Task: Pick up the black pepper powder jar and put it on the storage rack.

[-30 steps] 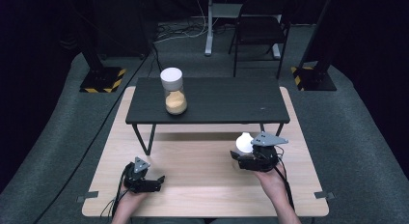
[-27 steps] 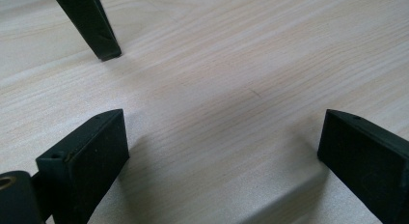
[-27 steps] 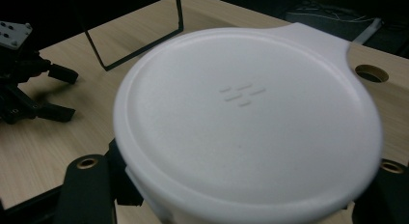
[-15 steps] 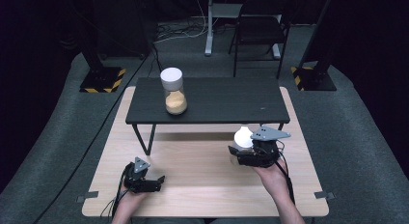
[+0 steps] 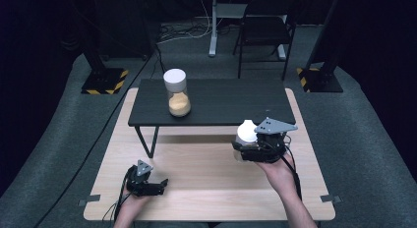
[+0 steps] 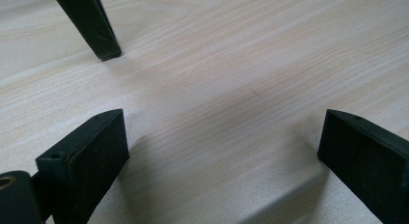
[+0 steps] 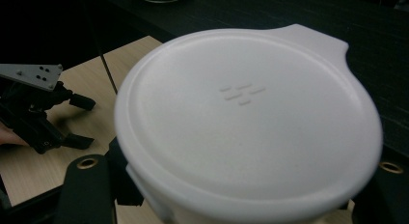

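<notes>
In the high view, the right gripper (image 5: pixel 253 148) is held above the light wooden desk (image 5: pixel 206 174), just in front of the near right edge of a low black shelf (image 5: pixel 231 102) that stands on it. Its jaws are clenched on a jar (image 5: pixel 246 139) with a white lid, which hangs clear of the desk. The left gripper (image 5: pixel 152 185) sits low on the desk near the front left, well apart from the right one, jaws released and nothing between them. On the shelf, toward its left, stands a second jar (image 5: pixel 178 93), white-lidded and partly filled with something orange-yellow. A chair (image 5: pixel 268 21) stands on the floor behind.

In the left gripper view, the two black jaws stand wide apart over bare wood grain, and one shelf leg (image 6: pixel 91 23) rises at the upper left.

In the right gripper view, the white lid (image 7: pixel 246 118) of the held jar sits close up between the jaws, a tab jutting from its rim at the upper right. The left gripper (image 7: pixel 77 122) rests on the desk at the far left, and the dark shelf top (image 7: pixel 376 64) runs behind.
</notes>
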A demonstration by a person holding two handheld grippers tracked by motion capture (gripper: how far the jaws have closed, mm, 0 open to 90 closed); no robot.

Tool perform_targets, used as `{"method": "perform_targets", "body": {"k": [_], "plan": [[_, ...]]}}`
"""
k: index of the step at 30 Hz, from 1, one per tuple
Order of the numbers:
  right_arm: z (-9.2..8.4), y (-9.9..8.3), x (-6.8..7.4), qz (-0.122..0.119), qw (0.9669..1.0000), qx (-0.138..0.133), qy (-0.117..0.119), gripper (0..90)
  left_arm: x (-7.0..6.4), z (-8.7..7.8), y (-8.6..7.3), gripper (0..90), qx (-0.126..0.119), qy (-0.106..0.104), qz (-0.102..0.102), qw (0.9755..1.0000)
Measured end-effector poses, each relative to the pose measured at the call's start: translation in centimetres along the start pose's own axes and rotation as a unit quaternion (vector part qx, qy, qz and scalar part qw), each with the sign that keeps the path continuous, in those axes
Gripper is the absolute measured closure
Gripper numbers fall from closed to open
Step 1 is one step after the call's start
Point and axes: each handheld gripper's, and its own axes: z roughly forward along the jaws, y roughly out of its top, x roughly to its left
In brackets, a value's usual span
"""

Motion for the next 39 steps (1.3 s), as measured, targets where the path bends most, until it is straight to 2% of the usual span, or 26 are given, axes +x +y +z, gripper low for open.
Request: {"method": "perform_targets", "body": {"k": [16, 32, 39], "plan": [[-0.2, 3.6, -0.3, -0.004, 1.0000, 0.002, 0.001, 29.5, 0.0, 0.0, 0.0, 3.2, 0.000, 0.000, 0.000, 1.0000], [-0.8, 6.6, -1.8, 0.003, 1.0000, -0.003, 0.001, 29.6, 0.0, 0.0, 0.0, 3.2, 0.000, 0.000, 0.000, 1.0000], [-0.5, 7.7, -2.2, 0.002, 1.0000, -0.004, -0.004, 29.5, 0.0, 0.0, 0.0, 3.2, 0.000, 0.000, 0.000, 1.0000]]}}
